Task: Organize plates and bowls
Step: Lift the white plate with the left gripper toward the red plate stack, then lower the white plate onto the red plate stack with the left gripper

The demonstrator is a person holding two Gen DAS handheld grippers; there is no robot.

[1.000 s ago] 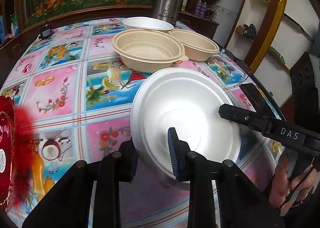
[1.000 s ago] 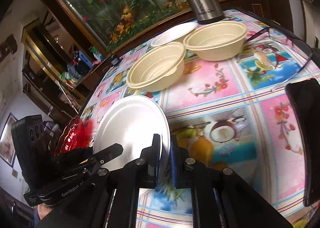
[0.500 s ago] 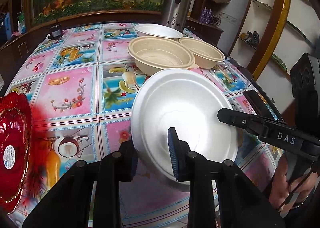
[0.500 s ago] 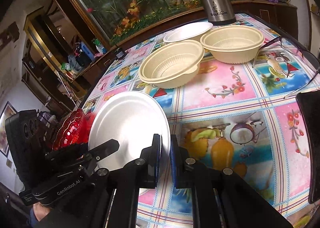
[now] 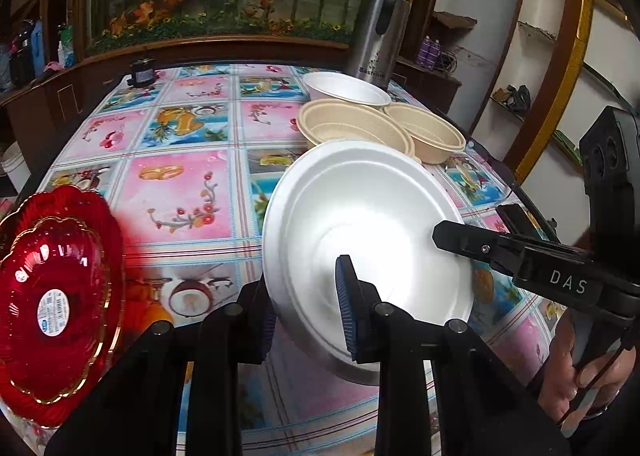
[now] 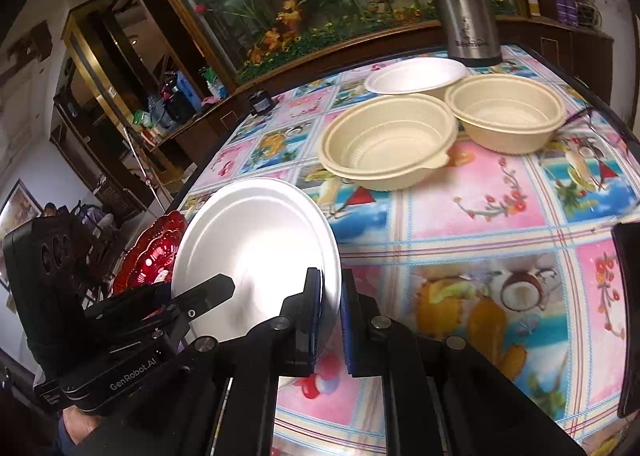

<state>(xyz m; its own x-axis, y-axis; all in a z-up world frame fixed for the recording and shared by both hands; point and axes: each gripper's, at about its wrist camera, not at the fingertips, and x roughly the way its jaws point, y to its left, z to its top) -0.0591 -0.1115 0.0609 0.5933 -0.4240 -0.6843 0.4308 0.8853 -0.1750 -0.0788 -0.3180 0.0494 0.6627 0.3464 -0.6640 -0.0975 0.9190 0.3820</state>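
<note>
A white foam plate (image 5: 360, 224) is held tilted above the table; it also shows in the right wrist view (image 6: 256, 248). My left gripper (image 5: 306, 308) is shut on its near rim. My right gripper (image 6: 330, 316) is shut on its right rim and shows in the left wrist view (image 5: 444, 234). Two beige bowls (image 6: 384, 140) (image 6: 504, 112) and a white bowl (image 6: 416, 76) stand at the far right of the table. Red glass plates (image 5: 52, 296) lie stacked at the near left.
A steel thermos (image 5: 380, 28) stands behind the bowls at the table's far edge. A small black object (image 5: 141, 72) sits at the far left edge. A dark flat object (image 6: 628, 316) lies at the right edge. The flowered tablecloth (image 5: 180, 184) covers the table.
Both grippers, still holding the white plate, have moved left and back from the bowls. The red plates have come fully into the left wrist view.
</note>
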